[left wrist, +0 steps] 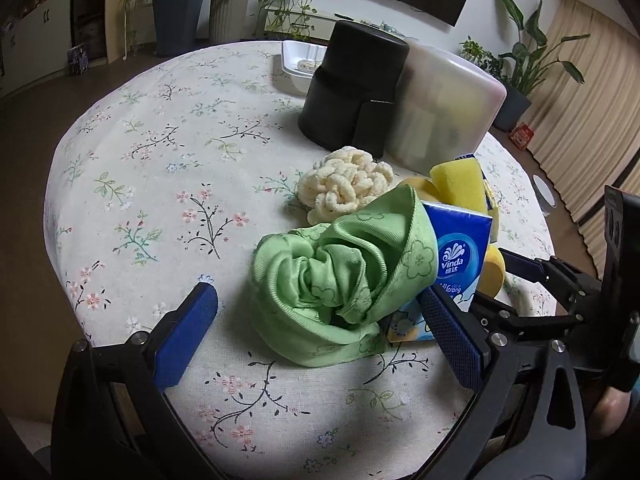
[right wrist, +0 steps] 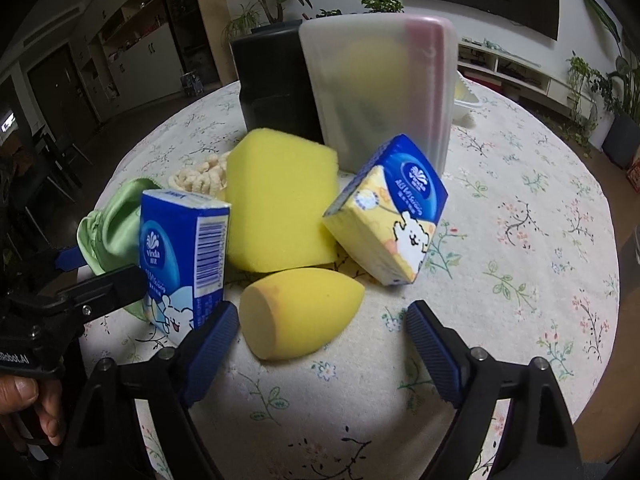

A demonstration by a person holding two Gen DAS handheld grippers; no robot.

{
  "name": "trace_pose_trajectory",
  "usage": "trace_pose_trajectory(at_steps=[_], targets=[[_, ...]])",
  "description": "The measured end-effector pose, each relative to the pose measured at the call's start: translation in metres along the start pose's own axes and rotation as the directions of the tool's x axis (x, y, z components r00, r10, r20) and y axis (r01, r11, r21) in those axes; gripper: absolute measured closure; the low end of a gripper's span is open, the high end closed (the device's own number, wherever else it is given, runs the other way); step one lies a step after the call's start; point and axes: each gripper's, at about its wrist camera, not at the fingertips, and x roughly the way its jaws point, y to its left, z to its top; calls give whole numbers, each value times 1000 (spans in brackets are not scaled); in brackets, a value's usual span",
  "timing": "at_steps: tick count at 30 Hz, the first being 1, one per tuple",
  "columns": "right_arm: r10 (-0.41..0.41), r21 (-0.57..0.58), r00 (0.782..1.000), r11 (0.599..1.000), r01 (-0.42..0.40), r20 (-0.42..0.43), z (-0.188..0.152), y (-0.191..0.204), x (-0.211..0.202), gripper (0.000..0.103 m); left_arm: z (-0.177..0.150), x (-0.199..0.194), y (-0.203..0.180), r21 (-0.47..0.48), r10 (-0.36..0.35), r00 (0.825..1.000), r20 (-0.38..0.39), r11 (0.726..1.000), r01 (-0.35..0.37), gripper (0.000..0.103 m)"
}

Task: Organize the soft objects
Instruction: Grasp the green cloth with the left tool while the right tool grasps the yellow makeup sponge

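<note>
Presently at pick-up: right gripper [right wrist: 320, 324] spread around egg-shaped sponge [right wrist: 300, 312], unpinched; left gripper [left wrist: 320, 308] spread astride green cloth [left wrist: 340, 280]; closing needed next.

Dim room; a bright pool of light on the tablecloth [left wrist: 160, 160] centre. Dark vignetted corners, strong fisheye bending at edges.

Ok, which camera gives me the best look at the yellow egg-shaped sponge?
The right wrist view: the egg-shaped sponge lies in full sight on the tablecloth, between the open fingers of the right gripper. The left wrist view shows only a yellow sliver of it behind the blue tissue pack.
</note>
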Motion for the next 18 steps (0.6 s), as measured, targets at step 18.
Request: trace_pose_trajectory(at_steps=[18], targets=[[29,-43,999,999,-28,22,-3,7,-4,43,-3,1,4,-32,-67,998,1,997,67,28]])
